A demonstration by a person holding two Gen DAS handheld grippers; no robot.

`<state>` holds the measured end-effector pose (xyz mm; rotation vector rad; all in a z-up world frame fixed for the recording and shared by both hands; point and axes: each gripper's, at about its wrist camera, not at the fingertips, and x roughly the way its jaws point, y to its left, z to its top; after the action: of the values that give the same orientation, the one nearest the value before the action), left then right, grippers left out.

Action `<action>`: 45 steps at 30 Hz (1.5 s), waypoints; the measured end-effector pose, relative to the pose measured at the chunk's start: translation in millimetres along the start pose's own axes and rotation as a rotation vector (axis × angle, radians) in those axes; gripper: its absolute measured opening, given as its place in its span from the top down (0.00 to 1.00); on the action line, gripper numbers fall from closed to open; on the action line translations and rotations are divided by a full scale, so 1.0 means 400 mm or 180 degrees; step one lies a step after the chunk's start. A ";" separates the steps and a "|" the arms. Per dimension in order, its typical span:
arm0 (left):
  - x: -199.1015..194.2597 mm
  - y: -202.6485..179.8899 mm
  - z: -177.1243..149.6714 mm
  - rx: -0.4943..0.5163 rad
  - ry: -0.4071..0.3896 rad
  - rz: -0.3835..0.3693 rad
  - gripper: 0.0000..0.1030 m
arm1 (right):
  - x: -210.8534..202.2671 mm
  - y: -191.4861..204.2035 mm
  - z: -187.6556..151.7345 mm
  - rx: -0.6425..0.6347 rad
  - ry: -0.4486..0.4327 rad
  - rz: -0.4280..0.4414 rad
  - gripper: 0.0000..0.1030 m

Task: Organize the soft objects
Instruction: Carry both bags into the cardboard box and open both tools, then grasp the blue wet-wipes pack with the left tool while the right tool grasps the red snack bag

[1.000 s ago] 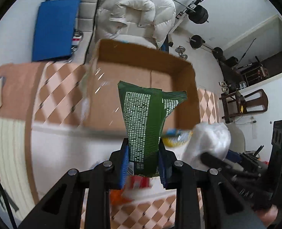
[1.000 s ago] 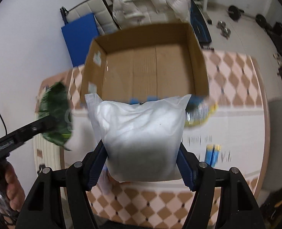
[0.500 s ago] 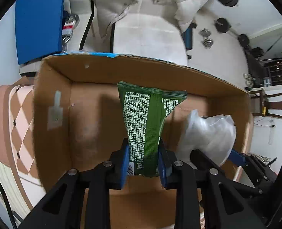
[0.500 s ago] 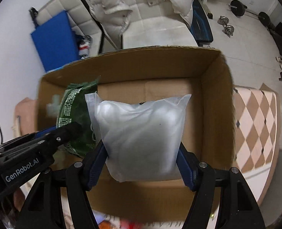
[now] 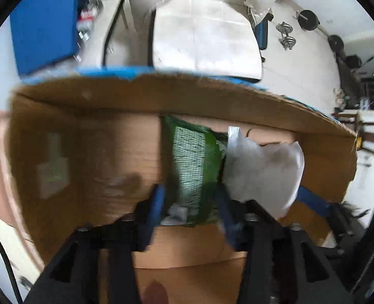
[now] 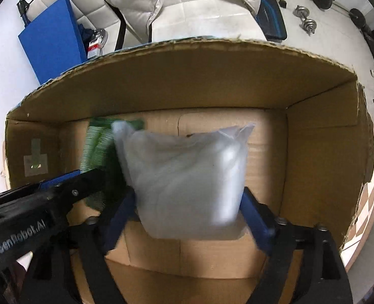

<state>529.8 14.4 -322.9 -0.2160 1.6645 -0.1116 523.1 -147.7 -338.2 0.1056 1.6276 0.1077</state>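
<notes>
Left wrist view: the left claw (image 5: 188,201) has its blue pads spread a little wider than the green printed snack pouch (image 5: 193,167) between them, so whether it is clamped or letting go cannot be told through the blur. The pouch stands upright over the floor of the open brown cardboard box (image 5: 136,101), touching the translucent white soft plastic bag (image 5: 263,169) on its right. To release well, I judge the pouch should be lowered until its bottom edge rests on the box floor, then the pads parted evenly so it does not topple left into the open space.

Right wrist view: the right claw (image 6: 189,215) is clamped on the white bag (image 6: 187,179), blue pads pressing its lower sides, the bag hanging inside the box (image 6: 212,83) with the pouch (image 6: 98,147) just beside it on the left. The bag looks squashy; set it down flat before opening, and draw the claw straight back toward the near wall, clear of the left claw's arm (image 6: 30,210) crossing low on the left.
</notes>
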 end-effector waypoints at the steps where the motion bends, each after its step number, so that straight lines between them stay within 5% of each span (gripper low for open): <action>1: -0.019 -0.002 -0.008 0.0035 -0.0063 0.0014 0.16 | -0.007 0.001 -0.003 -0.0017 -0.0005 -0.0010 0.09; 2: -0.032 0.000 -0.013 0.0044 -0.0093 0.0008 0.08 | -0.016 0.002 -0.006 -0.0048 -0.0017 -0.0026 0.05; 8: -0.161 -0.015 -0.109 0.0262 -0.0461 0.0173 0.02 | -0.118 0.018 -0.065 -0.0121 -0.0204 -0.0134 0.00; 16: -0.273 0.034 -0.449 0.0328 -0.0877 0.0345 0.02 | -0.290 0.057 -0.316 -0.0336 -0.0708 -0.0369 0.00; 19: -0.221 0.063 -0.581 0.0468 -0.0855 0.0682 0.02 | -0.292 0.062 -0.460 -0.0390 -0.0750 -0.0407 0.00; 23: -0.003 0.121 -0.731 0.0786 -0.0216 0.1047 0.02 | -0.177 0.030 -0.678 -0.0211 -0.0433 -0.0166 0.00; 28: 0.170 0.144 -0.779 0.0900 0.0215 0.1074 0.02 | -0.038 0.002 -0.798 -0.0011 -0.0061 0.0012 0.00; 33: 0.278 0.157 -0.758 0.0800 0.0449 0.1011 0.02 | 0.020 0.010 -0.802 -0.0038 0.0014 -0.0089 0.00; 37: 0.300 0.204 -0.745 0.0592 0.0483 0.0922 0.07 | 0.076 0.035 -0.786 -0.0014 0.0176 -0.0075 0.00; 42: 0.291 0.318 -0.732 -0.0044 0.0464 0.0603 0.07 | 0.146 0.079 -0.771 0.0023 0.0331 -0.0079 0.00; 45: 0.291 0.337 -0.735 -0.0079 0.0445 0.0612 0.07 | 0.177 0.096 -0.771 0.0067 0.0404 -0.0065 0.00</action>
<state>216.8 105.8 -431.9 -0.0670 1.8177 0.0397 211.2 -101.6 -385.0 0.0999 1.7564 0.0831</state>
